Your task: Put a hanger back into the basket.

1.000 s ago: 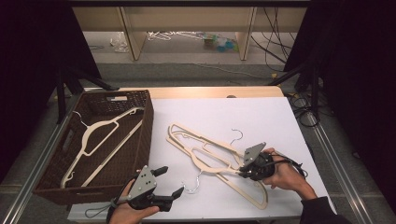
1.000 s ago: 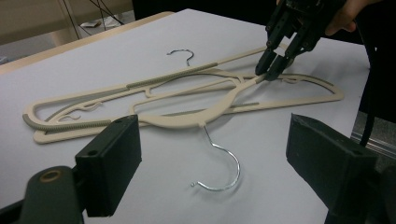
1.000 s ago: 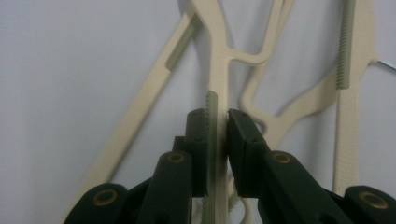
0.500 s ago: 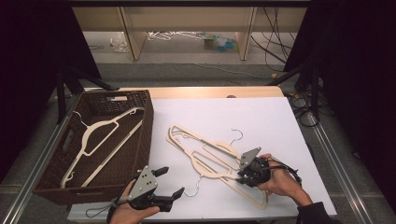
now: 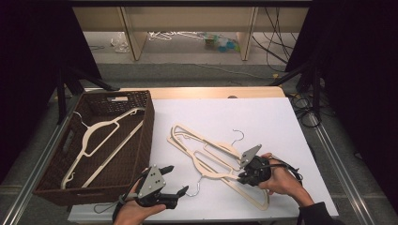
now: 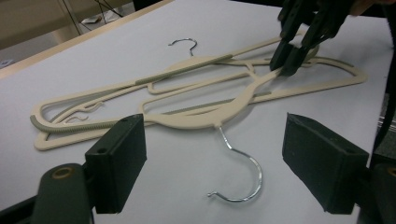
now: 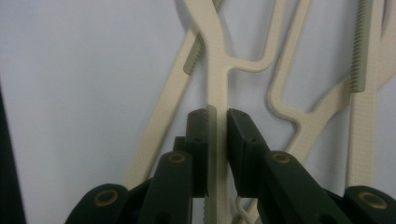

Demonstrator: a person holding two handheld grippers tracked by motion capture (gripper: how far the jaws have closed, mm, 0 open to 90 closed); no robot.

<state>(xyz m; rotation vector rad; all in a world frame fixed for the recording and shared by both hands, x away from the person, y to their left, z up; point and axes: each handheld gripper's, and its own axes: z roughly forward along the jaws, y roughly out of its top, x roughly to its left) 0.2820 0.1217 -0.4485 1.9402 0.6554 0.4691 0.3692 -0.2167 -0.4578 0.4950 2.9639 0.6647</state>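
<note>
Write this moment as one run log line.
right gripper: shut on near hanger | left gripper: open, hovering | basket: one hanger inside

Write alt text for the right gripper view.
The right gripper is shut on the thin arm of a cream hanger, seen close up along its black jaws. A second hanger lies beside it on the white table.

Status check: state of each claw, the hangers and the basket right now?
Right claw: shut on near hanger's arm.
Left claw: open, holding nothing, hook of near hanger between its jaws.
Near hanger: flat on the table, gripped by right claw.
Far hanger: flat on the table, overlapping the near one, ungripped.
Basket: upright, open-topped.
Basket hanger: lying inside the basket.
</note>
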